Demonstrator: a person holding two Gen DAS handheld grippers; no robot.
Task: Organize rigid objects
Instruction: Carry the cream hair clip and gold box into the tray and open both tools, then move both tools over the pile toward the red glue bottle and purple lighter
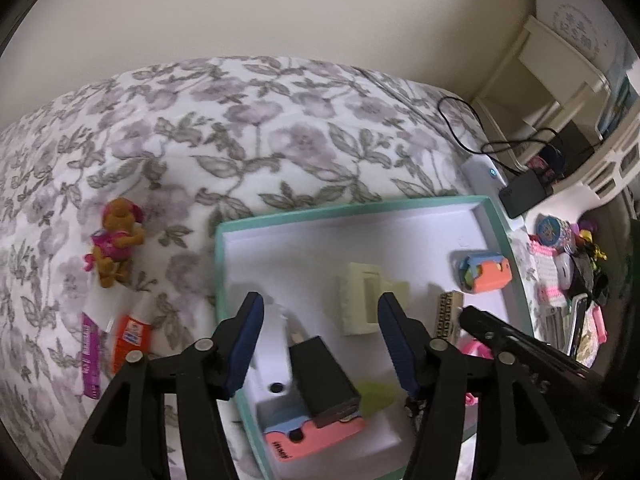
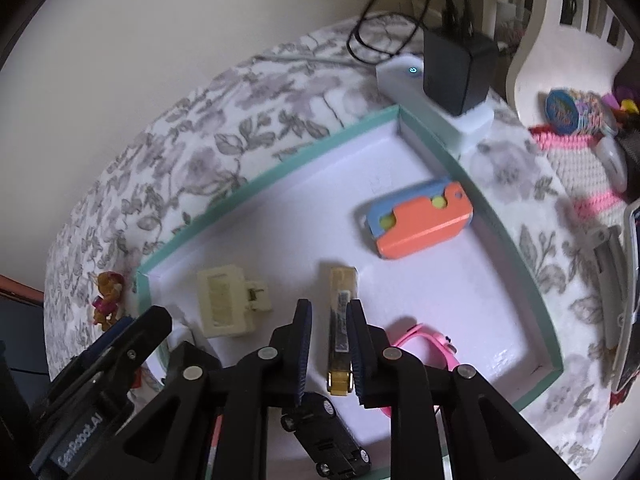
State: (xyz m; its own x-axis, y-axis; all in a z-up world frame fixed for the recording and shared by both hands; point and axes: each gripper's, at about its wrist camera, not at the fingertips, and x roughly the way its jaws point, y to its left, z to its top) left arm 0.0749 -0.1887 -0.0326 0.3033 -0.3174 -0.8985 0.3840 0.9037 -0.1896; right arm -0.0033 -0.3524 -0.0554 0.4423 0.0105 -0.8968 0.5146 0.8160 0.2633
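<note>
Currently:
Left gripper [image 1: 320,320]: jaws wide, holding nothing, above tray [image 1: 360,205].
Right gripper [image 2: 329,340]: jaws narrow around gold clip [image 2: 340,320]; contact unclear.
Cream hair claw [image 2: 224,300]: inside tray.

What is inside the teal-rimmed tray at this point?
The tray holds an orange-and-blue block, cream clip, a gold bar between the right gripper fingers, pink band and black toy car. The grippers cover the tray's near part.
</note>
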